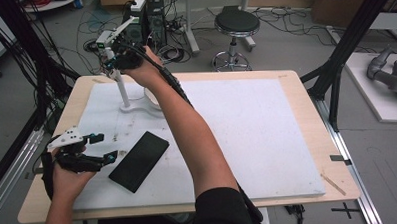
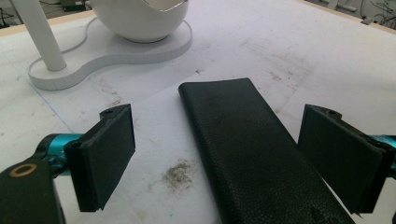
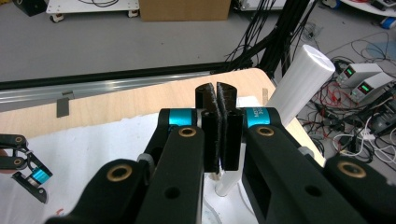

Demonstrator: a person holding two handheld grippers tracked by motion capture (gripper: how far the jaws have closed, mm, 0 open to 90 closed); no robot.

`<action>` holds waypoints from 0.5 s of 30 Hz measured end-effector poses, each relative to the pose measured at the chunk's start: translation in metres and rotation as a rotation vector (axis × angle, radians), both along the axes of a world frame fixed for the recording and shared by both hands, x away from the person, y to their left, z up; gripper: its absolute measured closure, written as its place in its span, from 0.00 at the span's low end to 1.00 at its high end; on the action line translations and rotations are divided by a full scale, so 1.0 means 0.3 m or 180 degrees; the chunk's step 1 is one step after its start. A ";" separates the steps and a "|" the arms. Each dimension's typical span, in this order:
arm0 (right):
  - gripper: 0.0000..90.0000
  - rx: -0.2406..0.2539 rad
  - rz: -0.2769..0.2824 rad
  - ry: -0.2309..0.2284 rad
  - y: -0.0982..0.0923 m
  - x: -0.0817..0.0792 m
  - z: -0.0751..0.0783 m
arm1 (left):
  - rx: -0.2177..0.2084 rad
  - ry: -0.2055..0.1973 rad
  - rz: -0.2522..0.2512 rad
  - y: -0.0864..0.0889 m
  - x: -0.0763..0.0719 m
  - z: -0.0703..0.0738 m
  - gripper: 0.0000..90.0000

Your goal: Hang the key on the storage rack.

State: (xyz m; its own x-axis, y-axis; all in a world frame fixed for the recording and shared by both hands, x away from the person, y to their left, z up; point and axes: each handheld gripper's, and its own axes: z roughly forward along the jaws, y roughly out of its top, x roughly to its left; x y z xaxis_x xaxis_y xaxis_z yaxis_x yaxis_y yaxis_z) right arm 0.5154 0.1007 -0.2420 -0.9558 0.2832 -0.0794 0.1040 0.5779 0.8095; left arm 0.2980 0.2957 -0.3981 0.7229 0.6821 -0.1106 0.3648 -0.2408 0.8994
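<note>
My left gripper (image 1: pixel 100 147) sits at 9 o'clock on the table, jaws apart, the black leather case (image 2: pixel 254 154) flat between them, untouched. Risk: closing off-centre skews the case. My right gripper (image 3: pixel 218 128), jaws together and empty, hangs at 11 o'clock beside the white post (image 3: pixel 306 79); a careless swing could tip the white stand (image 1: pixel 131 107)

Black leather-textured case (image 1: pixel 138 161), long, flat, closed, lying diagonally on white mat, at 7 o'clock of table; white stand (image 1: pixel 127 99), tilted post on flat base, at 11 o'clock.
</note>
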 end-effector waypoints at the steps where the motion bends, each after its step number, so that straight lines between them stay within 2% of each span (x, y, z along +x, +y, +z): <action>1: 1.00 0.0000 0.0000 0.0000 0.000 0.000 0.000 | 0.0011 -0.0003 -0.0005 0.001 -0.001 0.001 0.12; 5: 1.00 -0.0052 -0.0012 -0.0009 0.003 0.011 -0.011 | 0.0002 -0.0009 0.0000 0.001 -0.002 0.002 0.12; 6: 1.00 -0.0062 -0.0034 0.0027 0.004 0.010 -0.015 | -0.0005 -0.0009 -0.0002 0.002 -0.002 0.002 0.12; 15: 1.00 -0.0026 -0.0089 0.0056 -0.001 0.030 -0.031 | 0.0003 -0.0001 -0.0005 0.005 0.000 -0.001 0.12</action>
State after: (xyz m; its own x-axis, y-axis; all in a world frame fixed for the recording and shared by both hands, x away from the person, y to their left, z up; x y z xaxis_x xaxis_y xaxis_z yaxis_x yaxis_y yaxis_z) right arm 0.5245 0.1004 -0.2512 -0.9488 0.3091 -0.0652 0.1342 0.5812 0.8026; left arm 0.2979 0.2972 -0.3983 0.7239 0.6811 -0.1099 0.3643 -0.2421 0.8993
